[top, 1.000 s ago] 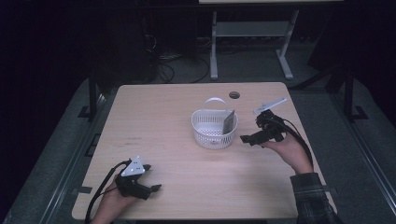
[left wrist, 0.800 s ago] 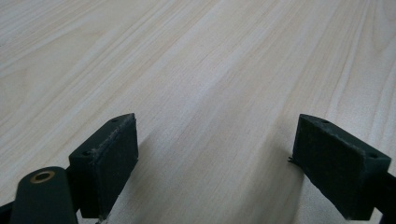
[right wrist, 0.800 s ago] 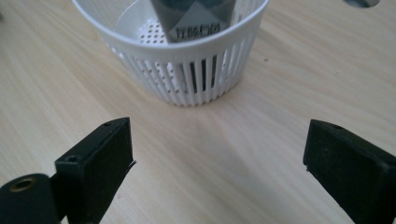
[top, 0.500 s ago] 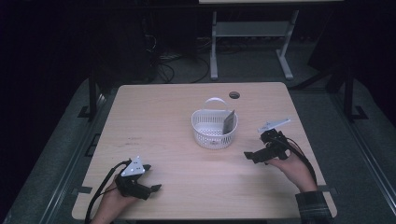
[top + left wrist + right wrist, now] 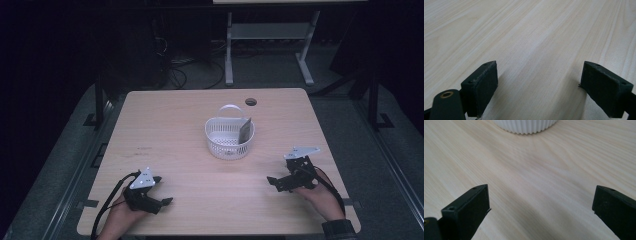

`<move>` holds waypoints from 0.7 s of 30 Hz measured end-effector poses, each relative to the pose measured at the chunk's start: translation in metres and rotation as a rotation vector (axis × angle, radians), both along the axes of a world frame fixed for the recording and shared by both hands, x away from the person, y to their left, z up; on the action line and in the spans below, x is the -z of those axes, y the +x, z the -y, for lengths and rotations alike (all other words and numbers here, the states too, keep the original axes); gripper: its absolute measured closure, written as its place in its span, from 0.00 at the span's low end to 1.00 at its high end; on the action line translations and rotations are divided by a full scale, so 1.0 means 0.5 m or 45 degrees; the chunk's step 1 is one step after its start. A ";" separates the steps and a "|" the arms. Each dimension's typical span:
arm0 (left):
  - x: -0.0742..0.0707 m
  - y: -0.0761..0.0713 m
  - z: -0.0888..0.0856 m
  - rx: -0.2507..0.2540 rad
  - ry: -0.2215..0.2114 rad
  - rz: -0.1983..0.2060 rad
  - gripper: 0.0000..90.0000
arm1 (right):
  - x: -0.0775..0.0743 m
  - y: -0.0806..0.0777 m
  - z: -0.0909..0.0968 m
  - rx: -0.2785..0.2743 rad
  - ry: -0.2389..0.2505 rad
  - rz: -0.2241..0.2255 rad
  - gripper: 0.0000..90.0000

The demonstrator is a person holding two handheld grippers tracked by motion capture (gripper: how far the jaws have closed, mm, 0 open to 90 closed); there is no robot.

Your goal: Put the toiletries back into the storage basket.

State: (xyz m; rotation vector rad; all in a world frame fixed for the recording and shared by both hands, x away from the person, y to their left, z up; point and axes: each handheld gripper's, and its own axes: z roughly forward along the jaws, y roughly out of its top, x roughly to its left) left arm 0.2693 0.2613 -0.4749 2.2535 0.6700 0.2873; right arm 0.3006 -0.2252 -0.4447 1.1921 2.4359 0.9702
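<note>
Your left gripper (image 5: 165, 201) rests at the near left corner of the table (image 5: 175, 130), its jaws spread wide over bare wood, and your right gripper (image 5: 272, 181) sits low near the right edge, its jaws wide apart and empty. Beyond them the white basket (image 5: 229, 138) stands mid-table, a dark flat piece (image 5: 245, 131) leaning against its right inner wall.

Cables (image 5: 185, 75) and perhaps a desk frame (image 5: 265, 45) lie beyond the table (image 5: 165, 130).
</note>
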 end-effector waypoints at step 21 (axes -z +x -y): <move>0.000 0.000 0.000 -0.001 0.000 0.000 0.15 | 0.071 -0.075 0.031 0.087 -0.043 0.106 0.00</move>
